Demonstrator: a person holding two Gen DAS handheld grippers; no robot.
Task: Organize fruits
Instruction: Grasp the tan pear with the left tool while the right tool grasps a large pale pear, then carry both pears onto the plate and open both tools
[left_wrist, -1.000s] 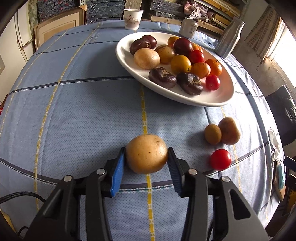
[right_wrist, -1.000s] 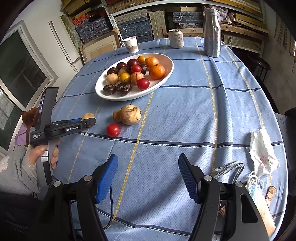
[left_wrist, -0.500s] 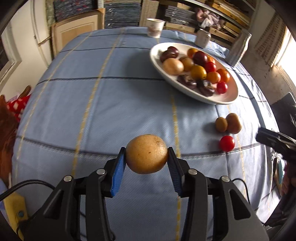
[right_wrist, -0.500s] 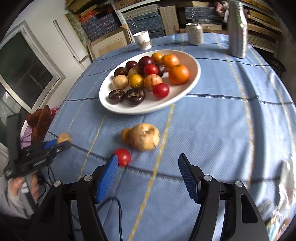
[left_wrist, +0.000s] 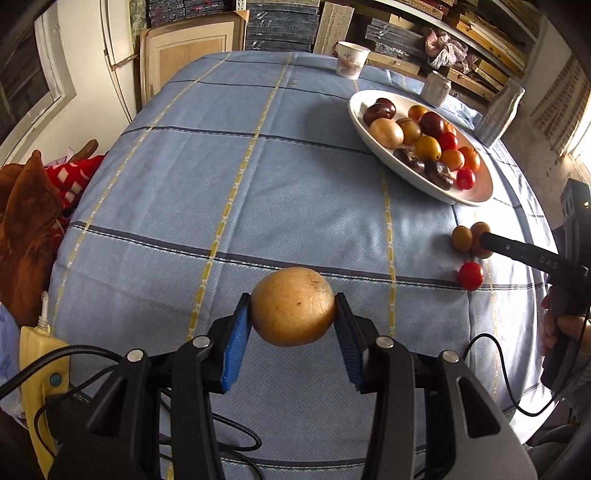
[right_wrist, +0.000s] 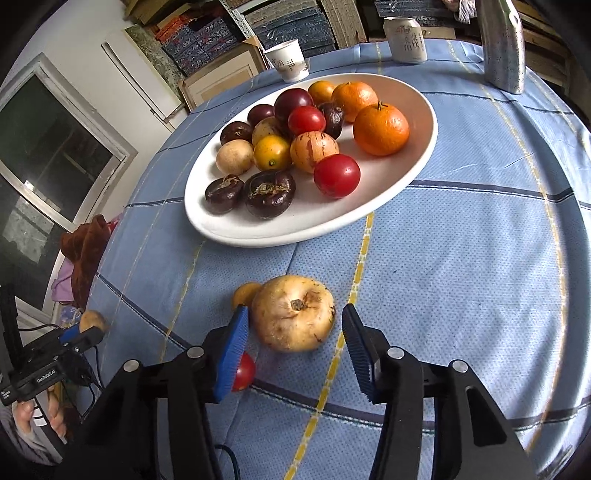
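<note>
My left gripper is shut on a round tan fruit, held above the blue cloth, well to the near left of the white oval plate piled with several fruits. My right gripper straddles a large pale yellow fruit lying on the cloth. Its jaws are closing, and a gap still shows at the right pad. A small orange fruit touches the pale one. A red tomato sits half hidden behind the left finger. The plate lies just beyond.
A paper cup, a can and a metal bottle stand past the plate. Brown and red cloths and a yellow power strip sit off the table's left edge. Cables trail at the near edge.
The left gripper has drawn back from the plate toward the near left, still holding the tan fruit. The right gripper has come forward and down over the pale fruit, and its jaws have narrowed.
</note>
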